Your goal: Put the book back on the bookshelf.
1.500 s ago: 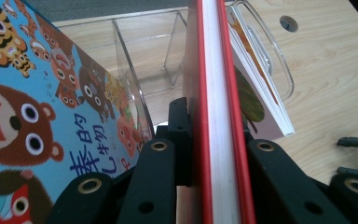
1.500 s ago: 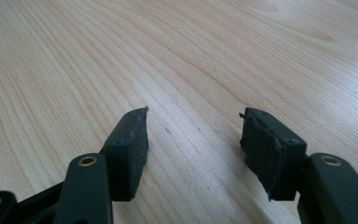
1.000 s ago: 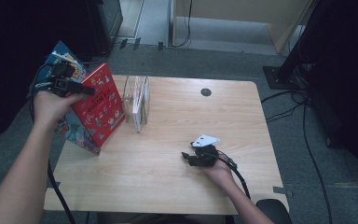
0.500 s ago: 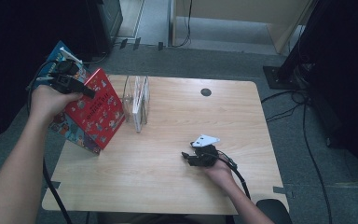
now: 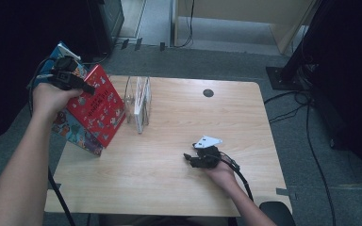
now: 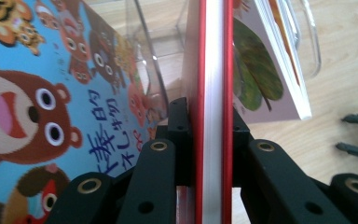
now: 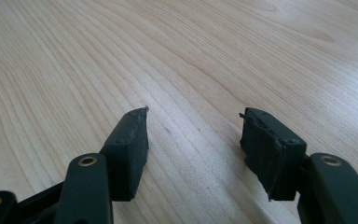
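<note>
Right gripper [image 5: 194,158] rests low on the bare table [image 5: 179,188], jaws apart, nothing between them; idle. Left gripper [image 5: 82,86] clenched on the edge of the red book [image 5: 99,106], pads pressing both covers, seen in the left gripper view [image 6: 213,140]; book lifted and tilted over the table's left edge, above the blue bear book [image 5: 73,134]. Beyond, the clear rack [image 5: 131,96] holds one book [image 5: 141,104]. Judged: pick-up done; slotting red book into rack left, blue book after.
</note>
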Tool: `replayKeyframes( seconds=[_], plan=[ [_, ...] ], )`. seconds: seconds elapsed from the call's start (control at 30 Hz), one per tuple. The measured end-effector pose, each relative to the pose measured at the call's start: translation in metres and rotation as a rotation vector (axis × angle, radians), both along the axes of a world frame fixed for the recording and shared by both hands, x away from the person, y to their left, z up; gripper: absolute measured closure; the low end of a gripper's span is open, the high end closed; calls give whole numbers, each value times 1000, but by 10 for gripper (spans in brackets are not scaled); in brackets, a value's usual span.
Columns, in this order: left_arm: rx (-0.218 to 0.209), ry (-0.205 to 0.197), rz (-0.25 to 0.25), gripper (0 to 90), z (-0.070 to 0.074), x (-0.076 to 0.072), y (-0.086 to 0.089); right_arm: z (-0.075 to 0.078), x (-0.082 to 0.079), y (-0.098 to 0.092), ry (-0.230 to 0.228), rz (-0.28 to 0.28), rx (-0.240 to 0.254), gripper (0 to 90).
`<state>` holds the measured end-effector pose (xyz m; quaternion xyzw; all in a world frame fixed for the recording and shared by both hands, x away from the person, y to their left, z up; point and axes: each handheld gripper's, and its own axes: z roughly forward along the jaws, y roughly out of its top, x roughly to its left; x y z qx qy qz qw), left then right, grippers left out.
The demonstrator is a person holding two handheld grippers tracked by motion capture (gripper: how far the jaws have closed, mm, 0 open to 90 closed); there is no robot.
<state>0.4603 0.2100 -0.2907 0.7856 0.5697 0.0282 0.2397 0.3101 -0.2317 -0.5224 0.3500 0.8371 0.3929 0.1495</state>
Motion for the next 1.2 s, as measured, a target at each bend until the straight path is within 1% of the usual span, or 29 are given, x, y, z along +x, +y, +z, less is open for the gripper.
replayKeyframes(
  seconds=[0.2, 0.3, 0.33, 0.43, 0.5, 0.57, 0.7, 0.8, 0.83, 0.97, 1.0, 1.13, 1.2],
  plan=[
    [-41, 6, 64, 797, 1, 10, 2, 0, 0, 0, -1, 1, -1, 414],
    [-52, 7, 75, 797, -1, 15, 1, 0, 0, 0, -1, 1, -1, 414],
    [-47, 8, 68, 797, -2, 17, 1, 0, 0, 0, -1, 0, 0, 413],
    [-46, -3, 74, 797, -2, 22, -2, 0, 0, 0, -1, 0, -1, 414],
    [-51, 1, 69, 797, -2, 25, -3, 0, 0, 0, -1, 0, 0, 414],
    [-59, 3, 76, 797, -2, 28, -2, 0, 0, 0, 0, -5, 0, 414],
    [-74, -5, 81, 795, -2, 34, -3, 0, 0, 0, -1, -6, 0, 413],
    [-75, -8, 83, 795, 0, 38, -3, 0, 0, 0, -1, -6, 0, 413],
    [-75, -15, 88, 795, 1, 39, -3, 0, 0, 0, -1, -6, 0, 413],
    [-105, -28, 98, 794, 3, 42, 1, 0, 0, 0, -3, -8, -1, 413],
    [-100, -27, 104, 794, 3, 43, 1, 0, -1, 1, -3, -9, -1, 413],
    [-73, -23, 92, 793, -1, 46, -2, 0, -1, 1, -4, -10, -1, 413],
    [-91, -26, 97, 793, -4, 47, -1, 0, -1, 1, -4, -11, -1, 413]
  ],
)
